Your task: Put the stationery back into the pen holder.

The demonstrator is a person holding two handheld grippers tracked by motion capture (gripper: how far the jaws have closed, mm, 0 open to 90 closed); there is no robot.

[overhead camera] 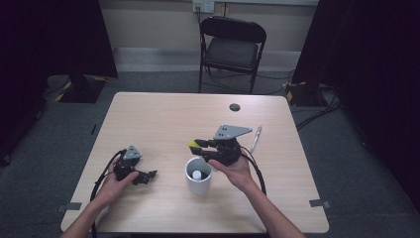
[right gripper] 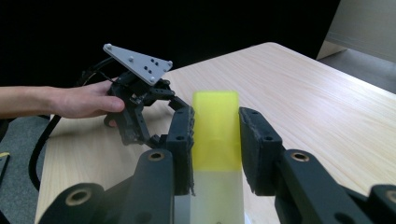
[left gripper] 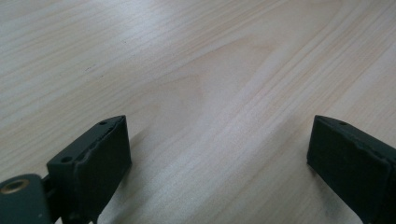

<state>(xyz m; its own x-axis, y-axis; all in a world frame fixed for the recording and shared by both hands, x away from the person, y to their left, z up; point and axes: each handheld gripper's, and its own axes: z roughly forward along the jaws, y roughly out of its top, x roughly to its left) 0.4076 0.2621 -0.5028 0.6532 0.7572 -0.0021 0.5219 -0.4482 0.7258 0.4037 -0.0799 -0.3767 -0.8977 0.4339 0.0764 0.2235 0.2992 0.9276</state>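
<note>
- right gripper (overhead camera: 198, 144) clamps a yellow-capped marker (right gripper: 215, 128), both pads tight on its sides; yellow cap end sticks out past the fingertips
- marker held in the air just above and behind the white cup (overhead camera: 198, 177), not touching it
- cup stands upright on the wooden table (overhead camera: 163, 116), near its front middle; a small white round thing (overhead camera: 197, 174) lies inside
- left gripper (overhead camera: 147, 176) rests on the table well left of the cup, jaws spread wide, only bare wood between them
- left hand (right gripper: 86, 99) wraps the left gripper body
- white pen (overhead camera: 256, 138) lies on the table right of and beyond the cup, apart from the right gripper
- black chair (overhead camera: 232, 49) stands beyond the table's far edge
</note>
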